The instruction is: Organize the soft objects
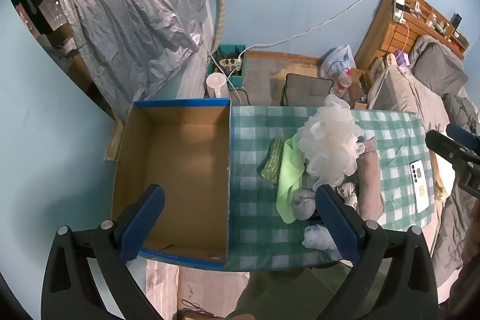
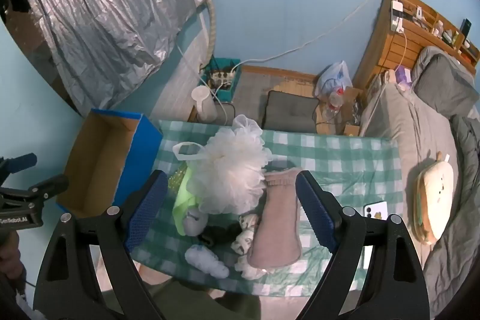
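A pile of soft things lies on the green checked tablecloth: a white mesh bath puff, a light green cloth, a green sponge, a pink sock, a grey sock and small white pieces. An open cardboard box with blue rim stands empty at the table's left end. My left gripper hangs open above the box's right wall. High over the pile, my right gripper is open too, holding nothing.
A white phone lies at the table's right end. A bed with grey bedding and a cream plush is on the right. Behind the table are a grey cushion, a white jug and a teal crate with a power strip.
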The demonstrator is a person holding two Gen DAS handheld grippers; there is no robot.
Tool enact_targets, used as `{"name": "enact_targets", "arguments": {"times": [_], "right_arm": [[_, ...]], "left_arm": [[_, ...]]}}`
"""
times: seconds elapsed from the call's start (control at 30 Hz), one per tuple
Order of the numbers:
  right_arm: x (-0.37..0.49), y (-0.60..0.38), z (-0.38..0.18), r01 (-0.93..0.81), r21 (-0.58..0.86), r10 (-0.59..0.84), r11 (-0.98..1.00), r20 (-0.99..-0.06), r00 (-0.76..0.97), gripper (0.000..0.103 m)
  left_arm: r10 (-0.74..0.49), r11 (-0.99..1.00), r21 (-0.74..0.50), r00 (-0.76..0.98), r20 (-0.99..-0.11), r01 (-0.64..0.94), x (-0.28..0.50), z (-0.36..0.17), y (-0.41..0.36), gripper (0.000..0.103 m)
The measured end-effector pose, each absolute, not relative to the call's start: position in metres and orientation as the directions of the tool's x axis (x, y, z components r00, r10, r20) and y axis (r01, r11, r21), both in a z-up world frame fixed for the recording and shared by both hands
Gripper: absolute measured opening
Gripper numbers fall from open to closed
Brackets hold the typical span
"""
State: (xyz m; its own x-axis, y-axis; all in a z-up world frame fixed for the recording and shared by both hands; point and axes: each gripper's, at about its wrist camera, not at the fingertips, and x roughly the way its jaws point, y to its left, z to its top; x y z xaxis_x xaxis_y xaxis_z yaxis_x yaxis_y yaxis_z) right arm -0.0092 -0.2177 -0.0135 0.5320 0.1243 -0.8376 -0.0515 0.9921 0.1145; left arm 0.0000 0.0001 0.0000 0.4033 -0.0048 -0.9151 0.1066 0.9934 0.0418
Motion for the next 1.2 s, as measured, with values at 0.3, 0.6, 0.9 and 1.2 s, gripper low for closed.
{"name": "enact_targets", "arguments": {"times": [0.3, 0.6, 0.9, 1.2], "right_arm": [[-0.005, -0.220, -0.014, -0.052, 0.120, 0.129, 0.991, -0.838, 0.530, 0.086], [-0.002, -0.220, -0.016, -0.051, 0.123, 0.131, 0.991, -0.839, 0.528, 0.086], [0.002, -0.219, -0.017, -0.051, 0.126, 0.134, 0.991, -0.840, 0.525, 0.086], [0.004, -0.218, -0.018, -0.050, 0.128, 0.135, 0.991, -0.842, 0.522, 0.086]], "left_arm": [[-0.014, 0.994, 0.031, 0.413, -0.911, 0.101, -0.001, 0.001, 0.000, 0.101], [-0.050, 0.995, -0.009, 0.409, -0.911, 0.100, 0.003, 0.000, 0.001, 0.101], [-0.038, 0.992, 0.014, 0.408, -0.912, 0.123, 0.005, -0.002, -0.003, 0.101], [-0.037, 0.992, 0.015, 0.408, -0.912, 0.124, 0.006, -0.002, -0.004, 0.101]]}}
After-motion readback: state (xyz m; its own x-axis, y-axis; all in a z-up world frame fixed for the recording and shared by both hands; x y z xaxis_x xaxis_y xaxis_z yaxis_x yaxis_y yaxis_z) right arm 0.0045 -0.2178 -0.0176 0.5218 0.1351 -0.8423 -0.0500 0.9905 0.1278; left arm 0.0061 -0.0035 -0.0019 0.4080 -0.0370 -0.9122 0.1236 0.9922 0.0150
